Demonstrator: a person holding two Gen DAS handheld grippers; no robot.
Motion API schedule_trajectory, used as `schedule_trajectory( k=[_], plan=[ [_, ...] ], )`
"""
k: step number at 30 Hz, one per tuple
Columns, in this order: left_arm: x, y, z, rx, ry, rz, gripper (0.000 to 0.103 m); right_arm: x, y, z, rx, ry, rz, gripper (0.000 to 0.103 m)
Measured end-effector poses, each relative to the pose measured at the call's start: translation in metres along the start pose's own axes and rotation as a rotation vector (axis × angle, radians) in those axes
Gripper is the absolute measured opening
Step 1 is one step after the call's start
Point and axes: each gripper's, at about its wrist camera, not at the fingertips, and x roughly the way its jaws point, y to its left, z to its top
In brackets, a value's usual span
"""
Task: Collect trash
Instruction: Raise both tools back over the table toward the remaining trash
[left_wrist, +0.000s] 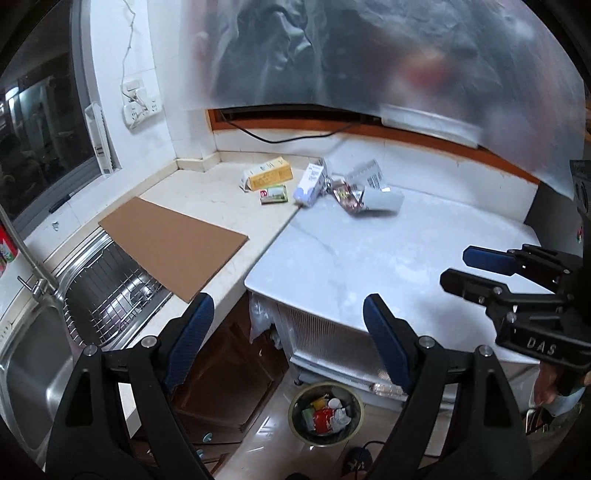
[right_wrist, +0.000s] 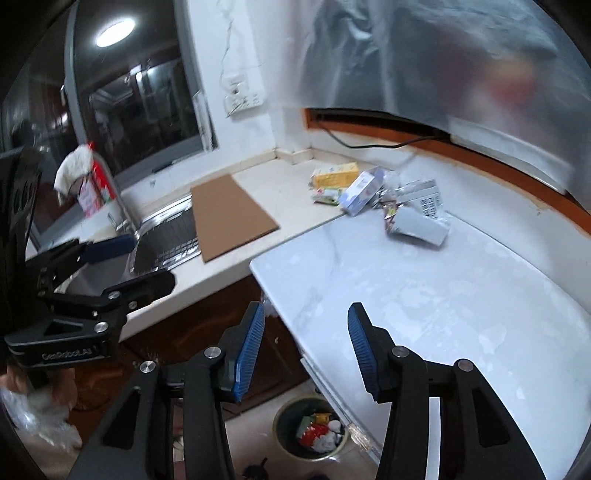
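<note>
Left tongs (left_wrist: 288, 332): jaws wide apart, nothing between them. Right tongs (right_wrist: 304, 347): jaws wide apart, nothing held. Both hang above the near edge of the white counter (left_wrist: 369, 251). Directly below them, on the floor, stands a bin (left_wrist: 325, 411) holding trash. Far ahead lie a yellow box (left_wrist: 271, 173), a white carton (left_wrist: 311, 184) and crumpled wrappers (left_wrist: 364, 192), close together.

A home kitchen, at night. Steel sink (left_wrist: 33, 354) with tap (left_wrist: 37, 273) at the worktop's (left_wrist: 207, 192) left end, under a dark window (left_wrist: 44, 140). Wall sockets (left_wrist: 142, 101) above the back corner. Brown cabinets (right_wrist: 207, 314) below the front edge. Food cartons (left_wrist: 271, 173) near the back edge; bin (left_wrist: 325, 413) on the tiled floor.
</note>
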Motion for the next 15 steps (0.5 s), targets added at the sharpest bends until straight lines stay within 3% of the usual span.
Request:
schedule_trajectory(
  k=[10, 15],
  plan=[
    [0.025, 0.011, 0.02, -0.057, 0.029, 0.014, 0.081, 0.003, -0.05, 0.029, 0.136, -0.052, -0.036, 0.053],
    [0.047, 0.025, 0.031, -0.084, 0.053, -0.001, 0.081, 0.013, -0.062, 0.04, 0.142, -0.054, -0.07, 0.059]
  ],
)
